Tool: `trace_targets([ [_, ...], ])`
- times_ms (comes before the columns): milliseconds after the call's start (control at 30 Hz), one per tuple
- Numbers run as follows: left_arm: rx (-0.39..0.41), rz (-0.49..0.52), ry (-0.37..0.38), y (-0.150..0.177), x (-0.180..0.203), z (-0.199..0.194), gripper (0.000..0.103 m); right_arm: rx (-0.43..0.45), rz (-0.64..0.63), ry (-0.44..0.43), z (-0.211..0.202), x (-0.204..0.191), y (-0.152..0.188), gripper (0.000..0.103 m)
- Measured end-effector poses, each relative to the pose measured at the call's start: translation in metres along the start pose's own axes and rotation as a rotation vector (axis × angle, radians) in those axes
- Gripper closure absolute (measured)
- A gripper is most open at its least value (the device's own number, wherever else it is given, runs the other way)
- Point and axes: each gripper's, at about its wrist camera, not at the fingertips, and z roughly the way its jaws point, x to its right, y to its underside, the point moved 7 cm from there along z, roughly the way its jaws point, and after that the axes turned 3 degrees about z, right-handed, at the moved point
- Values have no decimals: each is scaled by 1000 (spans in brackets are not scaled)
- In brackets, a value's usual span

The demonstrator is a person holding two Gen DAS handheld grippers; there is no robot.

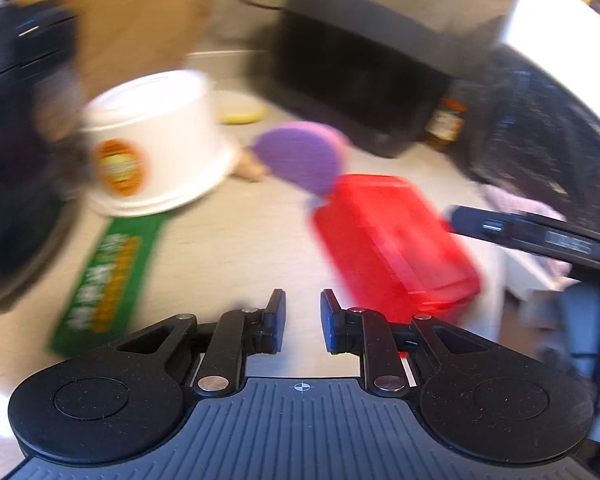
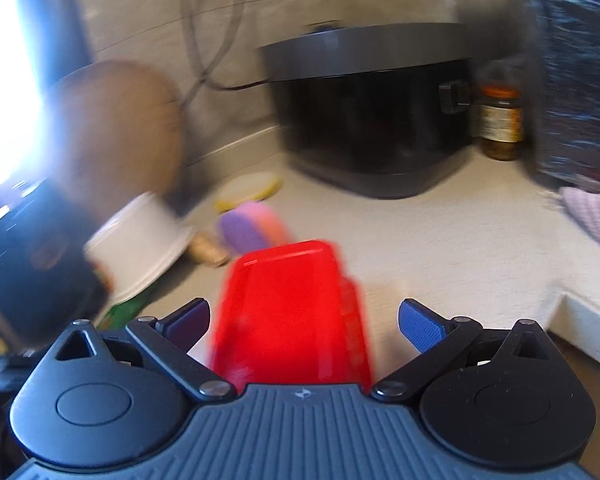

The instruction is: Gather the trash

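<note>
A red plastic box (image 1: pixel 392 240) lies on the pale counter, right of and beyond my left gripper (image 1: pixel 303 320). That gripper is open with a narrow gap and holds nothing. In the right wrist view the red box (image 2: pixel 292 312) sits between the fingers of my right gripper (image 2: pixel 304 320), which is open wide, its blue pads apart from the box's sides. An upturned white cup (image 1: pixel 156 144) with an orange label stands on a green packet (image 1: pixel 100 276). A purple and pink sponge (image 1: pixel 300 156) lies behind the box. Both views are blurred.
A black cooker (image 2: pixel 376 120) and a jar (image 2: pixel 500 124) stand at the back by the wall. A brown paper bag (image 2: pixel 116 128) and a dark object (image 1: pixel 12 160) fill the left. A yellow lid (image 2: pixel 248 188) and a pink cloth (image 2: pixel 592 216) lie on the counter.
</note>
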Motion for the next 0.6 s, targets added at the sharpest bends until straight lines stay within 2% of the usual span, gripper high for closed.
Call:
trace_targets([
  [200, 19, 43, 89, -10, 41, 2, 81, 1, 67, 69, 7, 29, -5, 2],
  [400, 8, 8, 78, -14, 44, 14, 81, -26, 86, 149, 14, 54, 5, 3],
  [533, -20, -8, 82, -13, 43, 26, 81, -39, 162, 93, 13, 63, 15, 11],
  [600, -13, -4, 94, -13, 43, 30, 78, -35, 170, 63, 12, 62, 15, 24],
])
